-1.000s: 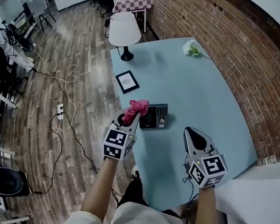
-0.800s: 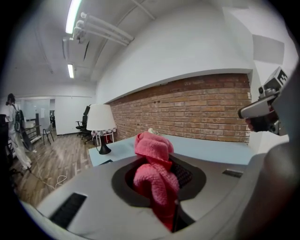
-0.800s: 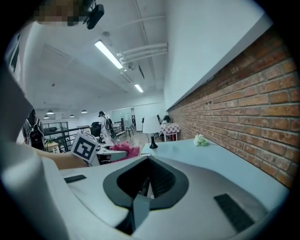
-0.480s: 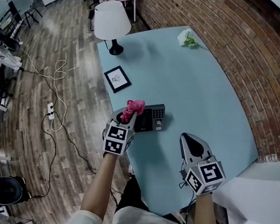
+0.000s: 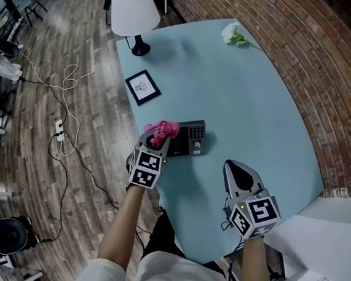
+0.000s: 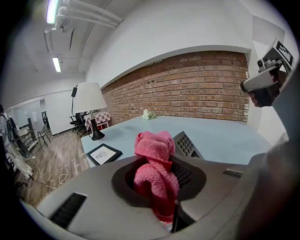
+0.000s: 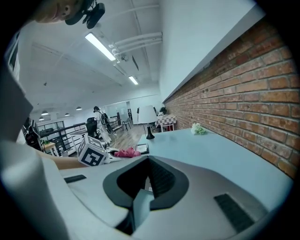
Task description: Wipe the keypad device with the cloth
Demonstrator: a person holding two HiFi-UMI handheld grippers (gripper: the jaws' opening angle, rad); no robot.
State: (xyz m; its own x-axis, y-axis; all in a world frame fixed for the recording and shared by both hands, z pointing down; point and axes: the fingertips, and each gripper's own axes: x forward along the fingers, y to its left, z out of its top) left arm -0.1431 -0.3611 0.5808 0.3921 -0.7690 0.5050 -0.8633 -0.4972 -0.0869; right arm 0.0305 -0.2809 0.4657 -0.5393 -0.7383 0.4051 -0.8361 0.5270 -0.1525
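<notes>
**Desk:** List it from your end outward, please.

**Operator:** Item one, lower right of the head view: my right gripper (image 5: pixel 239 169), over the near part of the table. Its own view shows the right gripper (image 7: pixel 149 180) with jaws together and nothing between them.

Item two, left of centre: my left gripper (image 5: pixel 158 140), clamped on the crumpled pink cloth (image 5: pixel 162 128). In its own view the left gripper (image 6: pixel 157 185) has that cloth (image 6: pixel 154 150) bunched up out of the jaws.

**Desk:** And the device?

**Operator:** Item three: the dark rectangular keypad device (image 5: pixel 191 138), flat on the pale blue table (image 5: pixel 247 100) near its left edge. The cloth sits at the device's left end; I cannot confirm contact. The left gripper view has the keypad (image 6: pixel 186 144) just behind the cloth.

Item four, farther up: a small black-framed picture (image 5: pixel 142 86). Item five: a white-shaded lamp on a black base (image 5: pixel 133 12), top left corner of the table. Item six: a white flower sprig (image 5: pixel 235 34), top edge, beside the red brick wall (image 5: pixel 318 70).
</notes>
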